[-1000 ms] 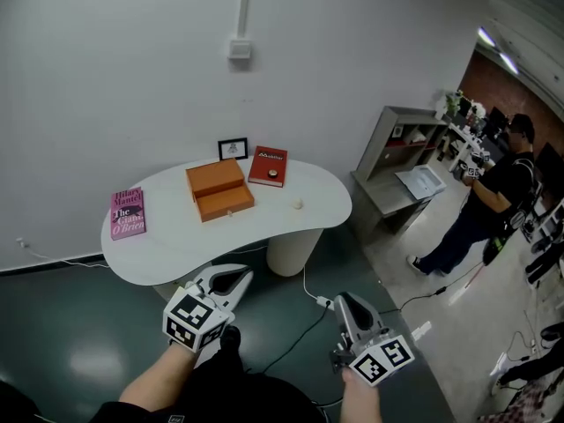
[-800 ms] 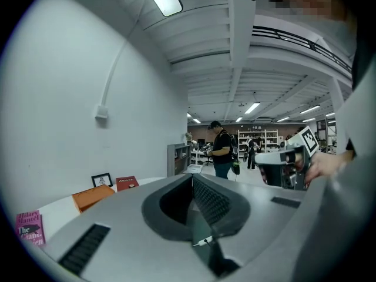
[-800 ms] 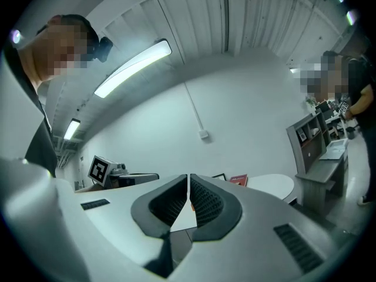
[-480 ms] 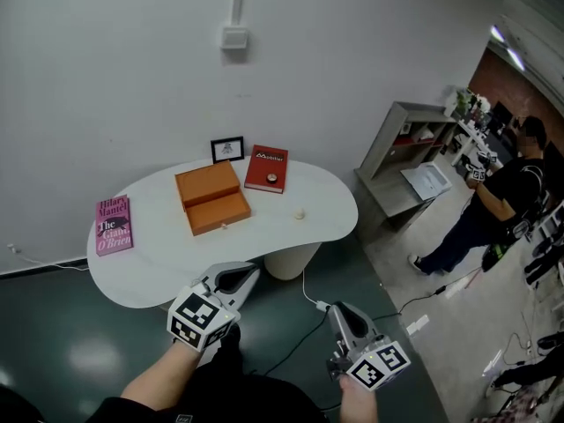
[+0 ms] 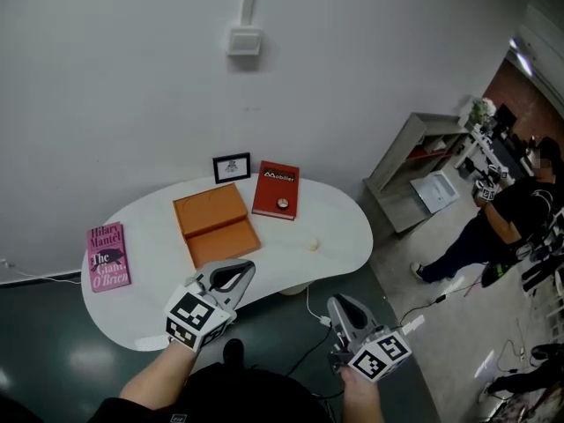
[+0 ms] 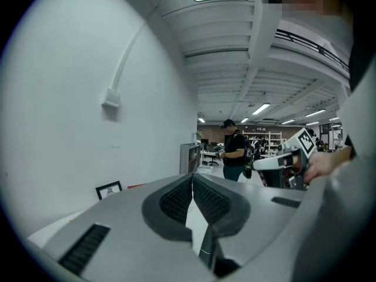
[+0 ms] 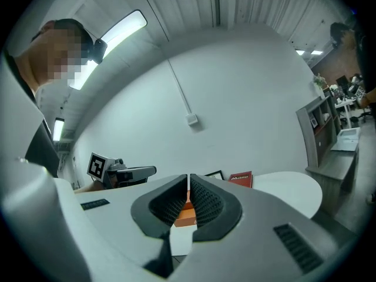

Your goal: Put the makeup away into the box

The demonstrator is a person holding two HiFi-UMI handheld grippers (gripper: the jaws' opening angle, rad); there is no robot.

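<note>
Your left gripper (image 5: 234, 274) is at the near edge of the counter (image 5: 339, 223), its tips over the white top. In the left gripper view its jaws are pressed together at the tips, with nothing between them. Your right gripper (image 5: 340, 306) is off the counter's near right side, over the dark floor (image 5: 53, 342). Its own view shows the jaws closed pad to pad and empty. Each gripper shows in the other's view: the right gripper (image 6: 283, 164) at the right of the left gripper view, the left gripper (image 7: 136, 171) at the left of the right gripper view. The orange box (image 5: 215, 225) lies near the middle of the counter, just beyond the left gripper's tips, and shows as two flat orange halves side by side. In the right gripper view the box (image 7: 187, 214) shows just behind the closed jaws. A small pale item (image 5: 313, 244) sits on the bare counter to the right of the box, apart from it and untouched by either gripper. It is too small to identify. A red book (image 5: 276, 189) lies flat behind it, just right of the box's far half, with a small round item (image 5: 282, 204) on its cover. A small framed picture (image 5: 232, 166) stands upright at the far edge against the wall. A pink book (image 5: 107, 256) lies at the counter's left end, well apart from the box. At far right, past a grey shelf unit (image 5: 414, 170), a person in dark clothes (image 5: 515, 214) stands.
</note>
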